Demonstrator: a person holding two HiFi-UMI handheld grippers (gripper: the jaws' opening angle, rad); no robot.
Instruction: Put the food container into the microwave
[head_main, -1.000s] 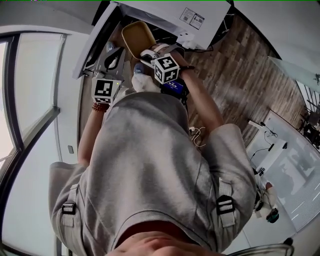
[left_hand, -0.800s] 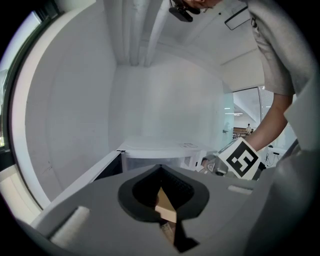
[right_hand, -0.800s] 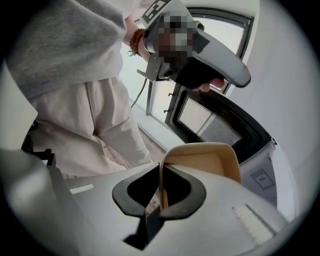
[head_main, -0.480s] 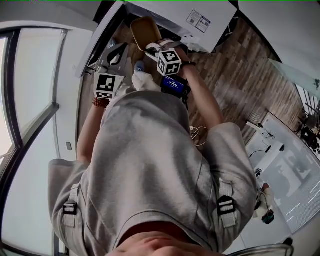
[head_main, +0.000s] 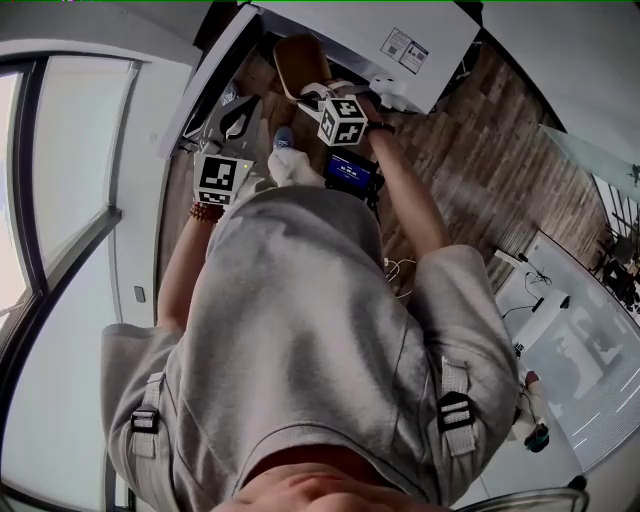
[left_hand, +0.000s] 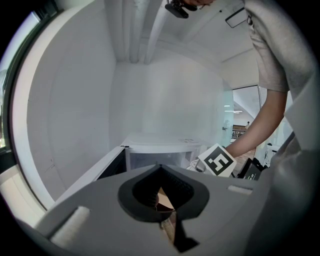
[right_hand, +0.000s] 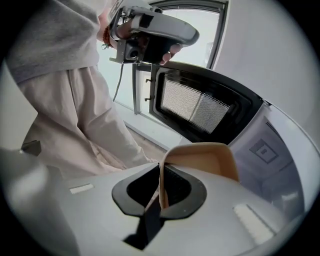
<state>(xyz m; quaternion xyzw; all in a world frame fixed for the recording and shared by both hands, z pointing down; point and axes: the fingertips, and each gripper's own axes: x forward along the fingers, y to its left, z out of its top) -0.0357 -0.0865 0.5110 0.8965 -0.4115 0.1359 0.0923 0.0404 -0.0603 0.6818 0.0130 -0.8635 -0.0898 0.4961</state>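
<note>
One tan food container sits at the mouth of the single microwave. In the head view its long axis points toward 11 o'clock. The right gripper clamps its near wall. The left gripper, at its 8 o'clock, is closed on nothing.

Wood floor — white cable (tangled) — tall window

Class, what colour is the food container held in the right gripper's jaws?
The food container is plain pale tan, clearest in the right gripper view.
</note>
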